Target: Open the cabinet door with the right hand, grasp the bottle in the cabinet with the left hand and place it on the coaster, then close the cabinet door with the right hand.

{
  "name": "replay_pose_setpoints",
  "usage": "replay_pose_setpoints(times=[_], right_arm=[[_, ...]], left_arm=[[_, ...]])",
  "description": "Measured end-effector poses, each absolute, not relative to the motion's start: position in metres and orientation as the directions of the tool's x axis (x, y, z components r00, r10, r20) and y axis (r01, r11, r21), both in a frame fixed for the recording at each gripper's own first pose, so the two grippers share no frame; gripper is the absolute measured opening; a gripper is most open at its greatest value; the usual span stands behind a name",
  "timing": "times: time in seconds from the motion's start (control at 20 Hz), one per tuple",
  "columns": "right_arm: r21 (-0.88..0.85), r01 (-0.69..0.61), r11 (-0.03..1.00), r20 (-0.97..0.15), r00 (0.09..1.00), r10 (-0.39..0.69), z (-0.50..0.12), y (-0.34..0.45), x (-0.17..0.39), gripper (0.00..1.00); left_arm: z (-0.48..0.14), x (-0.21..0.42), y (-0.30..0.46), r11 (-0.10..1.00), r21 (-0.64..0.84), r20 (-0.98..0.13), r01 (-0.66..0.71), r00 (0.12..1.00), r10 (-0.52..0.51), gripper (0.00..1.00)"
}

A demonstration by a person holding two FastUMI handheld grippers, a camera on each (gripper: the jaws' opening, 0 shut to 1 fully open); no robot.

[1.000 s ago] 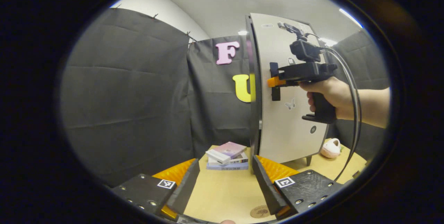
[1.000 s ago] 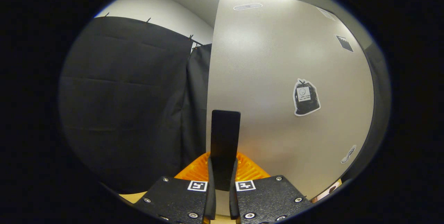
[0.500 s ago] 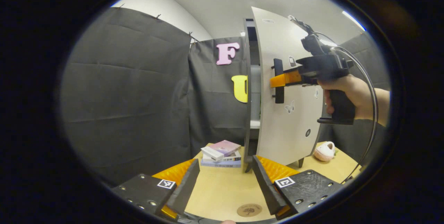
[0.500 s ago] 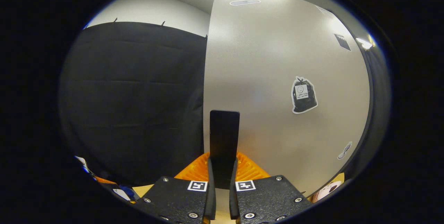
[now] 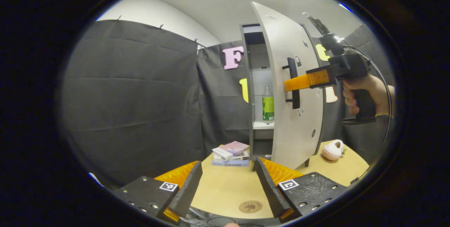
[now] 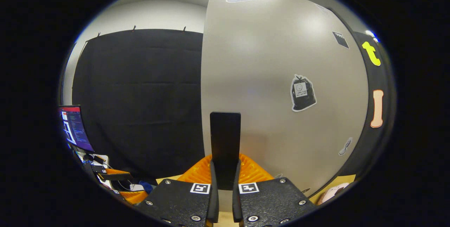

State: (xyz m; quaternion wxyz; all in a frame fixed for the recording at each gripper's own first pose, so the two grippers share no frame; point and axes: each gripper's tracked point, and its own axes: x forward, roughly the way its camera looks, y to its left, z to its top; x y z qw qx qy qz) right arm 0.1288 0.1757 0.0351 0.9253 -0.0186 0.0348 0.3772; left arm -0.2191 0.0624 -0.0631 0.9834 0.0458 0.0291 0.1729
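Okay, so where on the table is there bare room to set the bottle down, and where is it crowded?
Bare tabletop lies between the stacked books and the coaster, in front of the left hand-held gripper. It is crowded by the cabinet, where the books sit at its foot beside the open door.

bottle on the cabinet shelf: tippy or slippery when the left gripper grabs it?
Probably tippy: the bottle is tall and narrow and stands upright on the shelf, so a high nudge could topple it. Likely light plastic, with a smooth label, so perhaps somewhat slippery. How full it is I cannot tell. The left gripper is open, well short of it.
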Motion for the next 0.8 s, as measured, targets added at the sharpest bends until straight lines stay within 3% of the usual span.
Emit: replay_pose_setpoints(times=[0.25, 0.8], right_arm=[[0.001, -0.733, 0.68, -0.082, 0.678, 0.73, 0.031, 0.162, 0.126, 0.15], [0.004, -0.655, 0.755, -0.079, 0.753, 0.654, 0.028, 0.132, 0.126, 0.16]], left_arm=[[-0.065, -0.24, 0.039, 0.923, 0.087, -0.053, -0.376, 0.923, 0.381, 0.88], [-0.065, -0.235, -0.002, 0.94, 0.057, -0.056, -0.337, 0.939, 0.34, 0.9]])
